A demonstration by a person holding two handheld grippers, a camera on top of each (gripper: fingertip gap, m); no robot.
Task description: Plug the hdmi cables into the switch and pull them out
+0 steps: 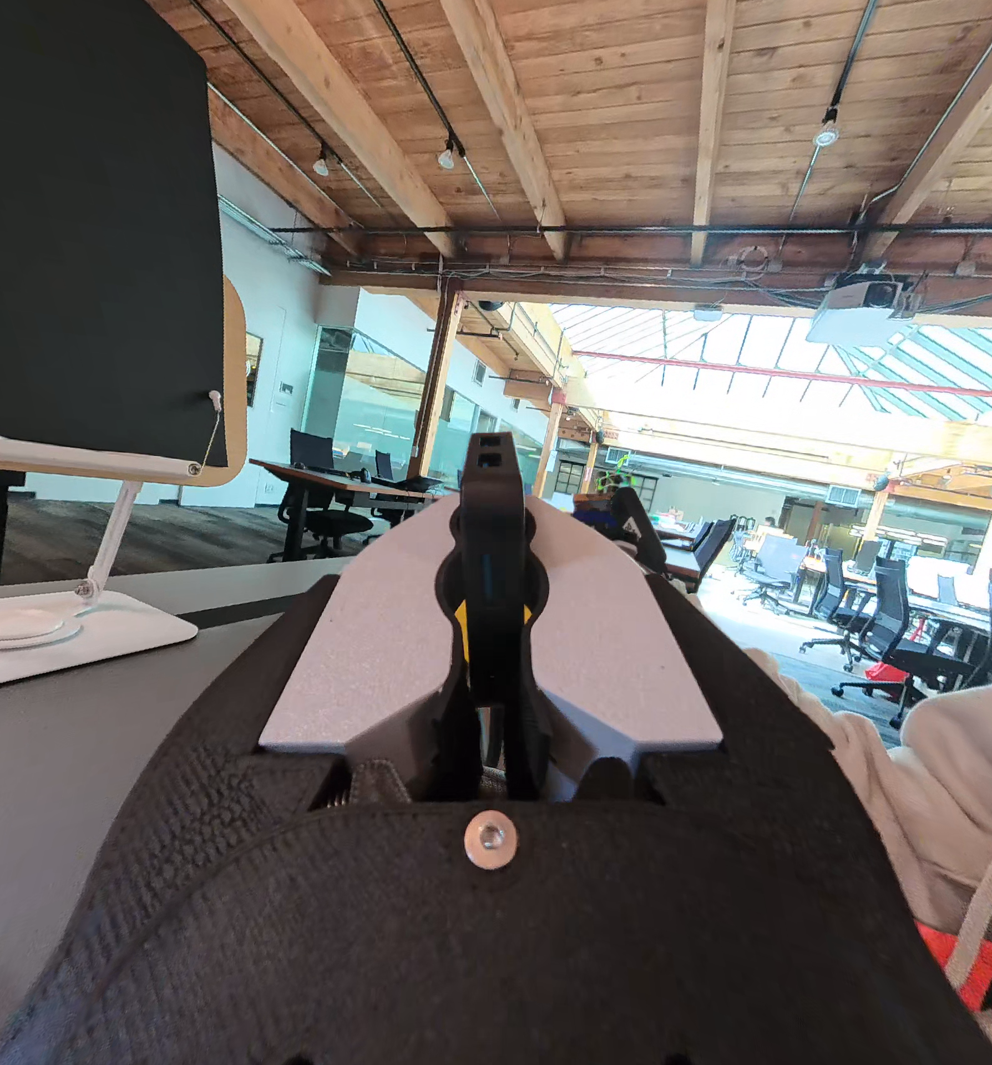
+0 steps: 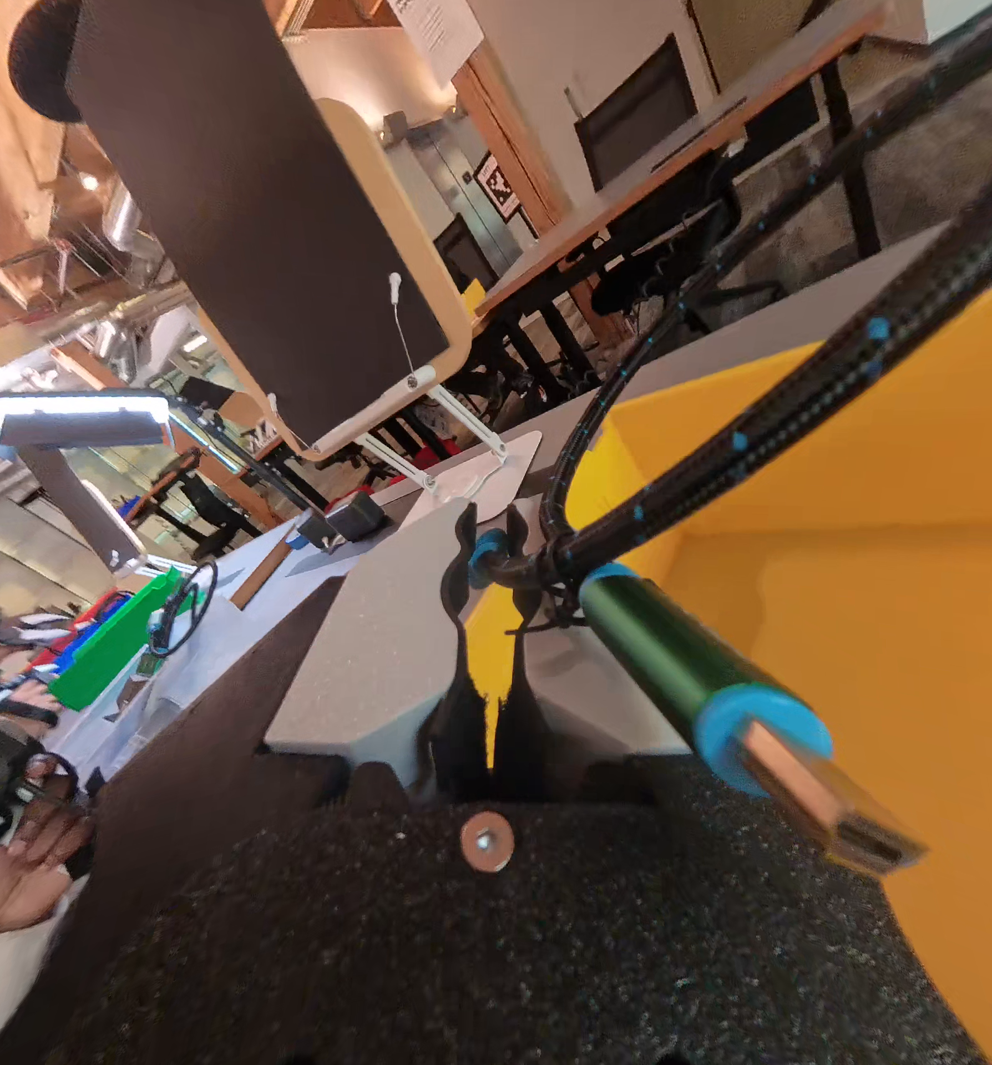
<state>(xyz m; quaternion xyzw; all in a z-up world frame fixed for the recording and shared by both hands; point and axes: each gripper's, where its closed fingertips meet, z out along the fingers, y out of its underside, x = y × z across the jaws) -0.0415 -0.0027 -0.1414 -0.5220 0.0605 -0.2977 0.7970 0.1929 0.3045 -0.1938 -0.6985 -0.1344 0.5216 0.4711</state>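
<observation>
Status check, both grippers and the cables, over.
Left gripper shut on black switch, held aloft. Right gripper shut on braided cable; green plug dangling free. Not plugged.

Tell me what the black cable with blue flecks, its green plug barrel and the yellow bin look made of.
Black cable with blue flecks: woven fabric braid, by its visible weave. Green plug barrel: likely anodised metal, with a smooth satin sheen; its blue end rings look like plastic. Yellow bin: probably moulded plastic, with matte, uniform walls.
</observation>
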